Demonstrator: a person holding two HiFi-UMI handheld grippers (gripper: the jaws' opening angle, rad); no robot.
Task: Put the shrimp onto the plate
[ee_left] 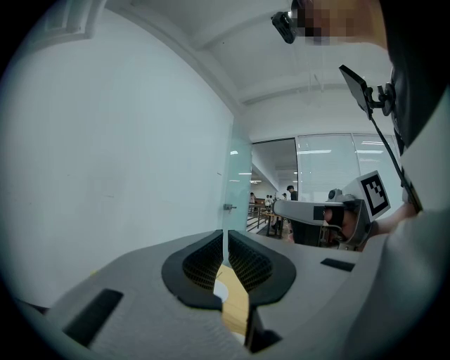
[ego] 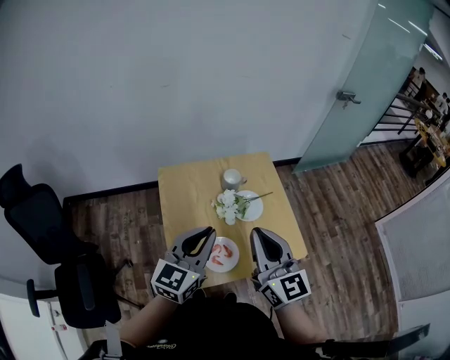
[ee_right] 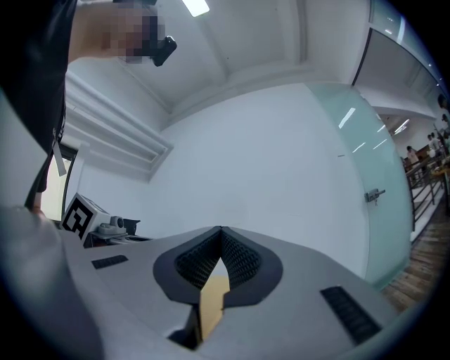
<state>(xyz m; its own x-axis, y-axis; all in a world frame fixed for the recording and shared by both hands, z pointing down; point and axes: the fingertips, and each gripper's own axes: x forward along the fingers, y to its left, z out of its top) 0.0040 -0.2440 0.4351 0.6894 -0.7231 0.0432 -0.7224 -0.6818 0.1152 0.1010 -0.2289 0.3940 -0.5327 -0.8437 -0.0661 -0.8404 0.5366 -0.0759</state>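
Location type: office interior, small room off a larger shared workspace. Fixtures recorded: black swivel office chair [ego: 49,239] against a plain white wall [ego: 176,77], wood-plank floor [ego: 337,211], small square wooden table [ego: 186,186], and a frosted glass door [ego: 365,77] with a metal lever handle [ego: 348,98]. Adjoining area beyond the door: black railing [ego: 394,116], further tables with seated people [ego: 425,133], tall glass partitions [ee_left: 330,158], and a rectangular ceiling light panel [ee_right: 195,7] overhead.
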